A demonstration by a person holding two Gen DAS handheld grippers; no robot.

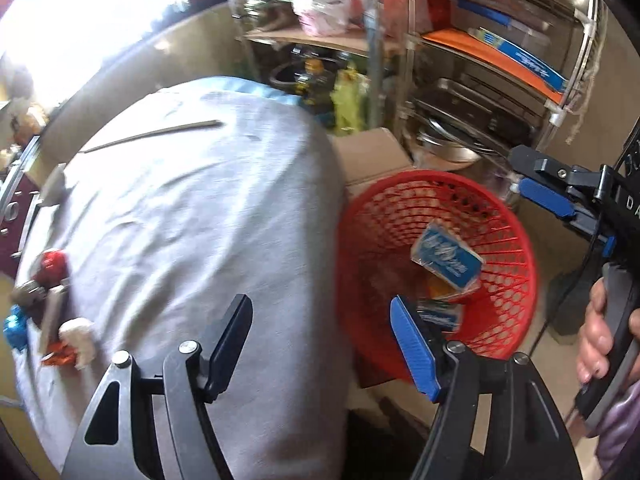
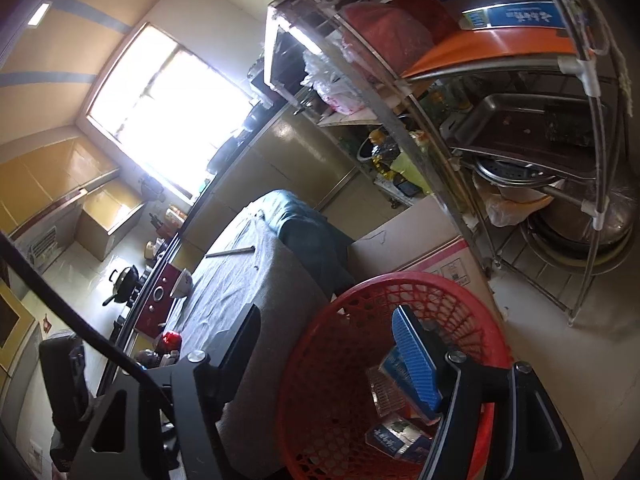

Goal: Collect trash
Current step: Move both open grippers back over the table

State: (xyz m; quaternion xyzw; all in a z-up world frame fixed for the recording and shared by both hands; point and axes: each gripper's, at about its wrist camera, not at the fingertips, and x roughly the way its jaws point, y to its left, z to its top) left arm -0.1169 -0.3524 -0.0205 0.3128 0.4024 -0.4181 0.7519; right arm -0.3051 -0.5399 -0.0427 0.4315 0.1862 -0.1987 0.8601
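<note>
Trash: a blue packet lies tilted in your red basket, long axis running near-left to far-right. Another packet sits nearer. Your left gripper and right gripper are both spread, empty.

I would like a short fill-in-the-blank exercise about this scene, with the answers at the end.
1. The basket beside the table is ____ in colour.
2. The table is covered with a ____ cloth.
3. The packet with the blue label lies inside the ____.
4. Both the left tool and the right tool are ____, holding nothing.

Answers: red; grey; basket; open
</note>
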